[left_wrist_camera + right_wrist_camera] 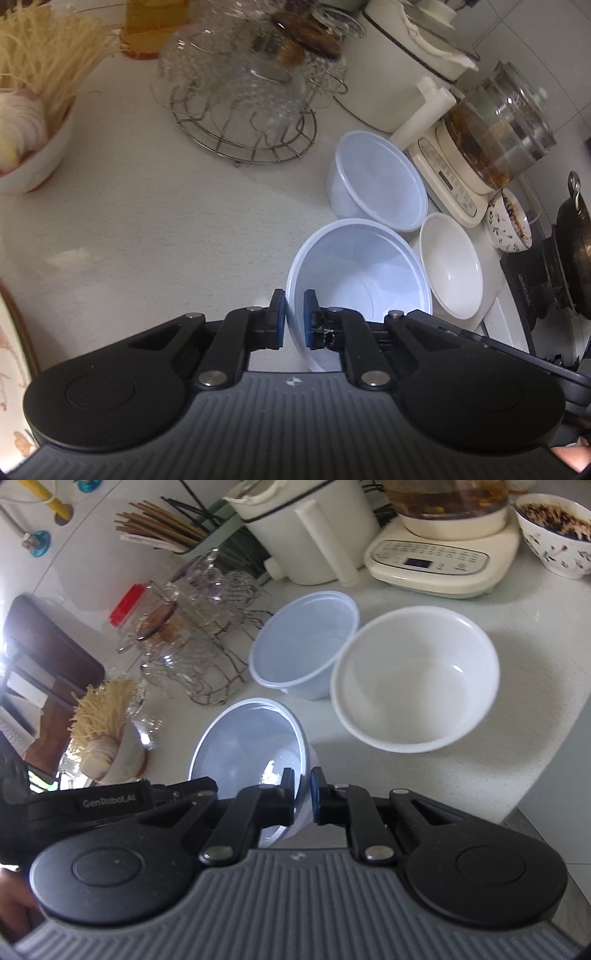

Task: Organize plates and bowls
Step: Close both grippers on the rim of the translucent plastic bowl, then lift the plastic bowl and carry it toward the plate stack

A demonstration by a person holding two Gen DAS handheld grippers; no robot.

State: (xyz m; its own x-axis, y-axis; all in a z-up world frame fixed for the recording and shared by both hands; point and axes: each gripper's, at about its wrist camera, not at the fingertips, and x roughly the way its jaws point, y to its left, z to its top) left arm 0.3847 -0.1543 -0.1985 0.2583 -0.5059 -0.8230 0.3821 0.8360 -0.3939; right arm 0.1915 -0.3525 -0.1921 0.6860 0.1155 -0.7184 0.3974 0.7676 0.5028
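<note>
Both grippers pinch the same translucent plastic bowl (364,273) by its rim: in the left wrist view the left gripper (294,319), bottom centre, has its jaws closed on the bowl's near-left edge, and in the right wrist view the right gripper (303,794), bottom centre, is clamped on the near-right edge of that bowl (247,746), which sits tilted. Just beyond it on the pale counter (147,240) stand a second plastic bowl (376,181) and a white ceramic bowl (452,264), close together right of centre. A wire rack of glassware (243,107) sits upper centre.
</note>
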